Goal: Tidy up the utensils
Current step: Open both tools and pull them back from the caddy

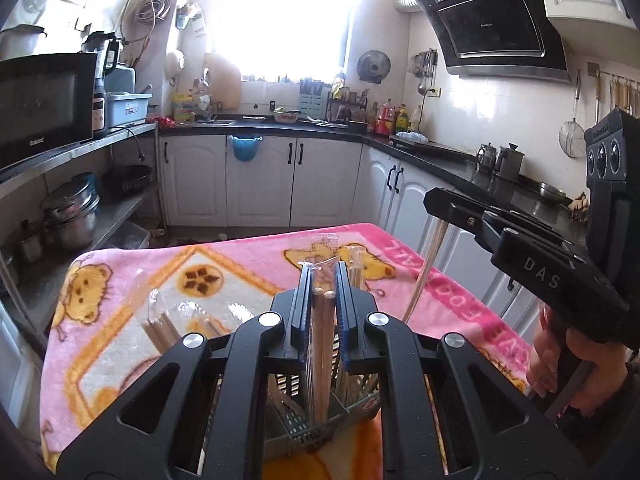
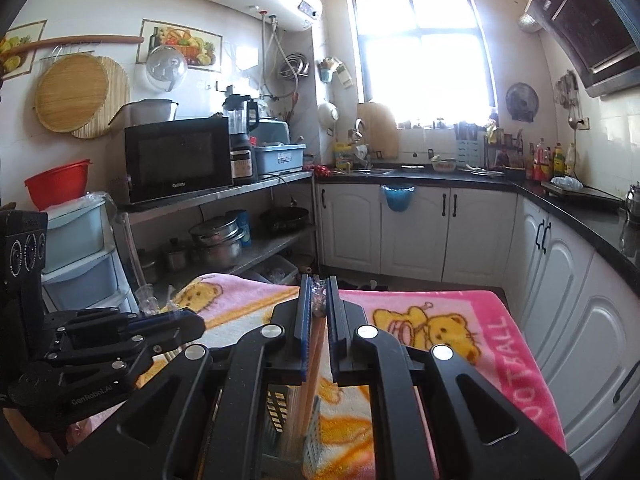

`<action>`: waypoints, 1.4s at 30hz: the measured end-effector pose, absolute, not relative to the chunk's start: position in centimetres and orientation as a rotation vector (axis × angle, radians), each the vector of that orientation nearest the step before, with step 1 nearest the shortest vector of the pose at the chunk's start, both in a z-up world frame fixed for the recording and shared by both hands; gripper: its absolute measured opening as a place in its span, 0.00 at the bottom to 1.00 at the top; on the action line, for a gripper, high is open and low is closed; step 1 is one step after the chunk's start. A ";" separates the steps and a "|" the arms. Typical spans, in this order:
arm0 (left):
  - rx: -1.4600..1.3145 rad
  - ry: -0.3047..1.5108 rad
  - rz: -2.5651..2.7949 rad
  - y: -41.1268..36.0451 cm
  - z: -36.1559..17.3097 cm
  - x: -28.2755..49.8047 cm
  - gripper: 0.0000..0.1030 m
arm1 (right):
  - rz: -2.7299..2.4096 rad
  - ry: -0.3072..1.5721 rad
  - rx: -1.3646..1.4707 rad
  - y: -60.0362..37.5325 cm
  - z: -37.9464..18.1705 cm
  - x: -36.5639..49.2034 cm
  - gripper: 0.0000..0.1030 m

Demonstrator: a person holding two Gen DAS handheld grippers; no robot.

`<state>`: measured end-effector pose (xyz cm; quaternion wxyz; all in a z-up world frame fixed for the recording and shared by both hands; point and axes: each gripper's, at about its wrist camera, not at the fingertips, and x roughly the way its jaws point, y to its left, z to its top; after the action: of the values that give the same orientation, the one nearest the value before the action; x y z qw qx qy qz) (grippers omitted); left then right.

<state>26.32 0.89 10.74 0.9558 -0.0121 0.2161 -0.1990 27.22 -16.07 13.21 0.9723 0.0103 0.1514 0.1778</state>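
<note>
Left wrist view shows the left tool [image 1: 324,280] nearly closed, its blue pads clamped on a pair of wooden chopsticks in a clear wrapper [image 1: 323,332] that stand upright, their lower ends reaching down into a grey slotted utensil holder [image 1: 316,420] on the table, which is covered by a pink blanket [image 1: 248,252] printed with yellow bears. More wrapped chopsticks [image 1: 160,328] lie on the blanket to the left. The right tool [image 1: 452,208] hangs to the right, above the table's edge, with a clear wrapped stick [image 1: 426,268] hanging below it; "DAS" is printed on its body. Right wrist view shows the right tool [image 2: 319,300] also drawn almost together, gripping another wrapped chopstick pair [image 2: 314,364] above the same holder [image 2: 280,408]. The left tool [image 2: 176,320] reads "GenRobot.AI". The blanket [image 2: 500,320] bears "FOOTBALL", and the microwave [image 2: 178,158] reads "Galanz".
</note>
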 end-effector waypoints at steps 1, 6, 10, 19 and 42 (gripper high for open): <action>-0.028 0.441 -0.400 1.0 10.7 26.2 0.07 | 0.360 0.315 0.025 -16.2 13.1 27.2 0.08; -0.023 0.455 -0.402 1.0 10.2 25.6 0.07 | 0.349 0.325 0.019 -16.6 12.7 26.4 0.15; -0.041 0.465 -0.399 1.4 10.0 25.1 0.15 | 0.353 0.340 0.019 -17.0 12.5 25.9 0.24; -0.076 0.482 -0.399 2.4 10.4 23.5 0.36 | 0.350 0.401 -0.001 -17.8 11.3 24.1 0.33; -0.089 0.507 -0.367 5.3 9.0 18.3 0.90 | 0.402 0.518 -0.050 -17.2 7.9 19.6 0.56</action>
<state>18.30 5.26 8.97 0.9505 -0.0437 0.2493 -0.1805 19.63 -17.17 7.89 0.9465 -0.0244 0.2542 0.1972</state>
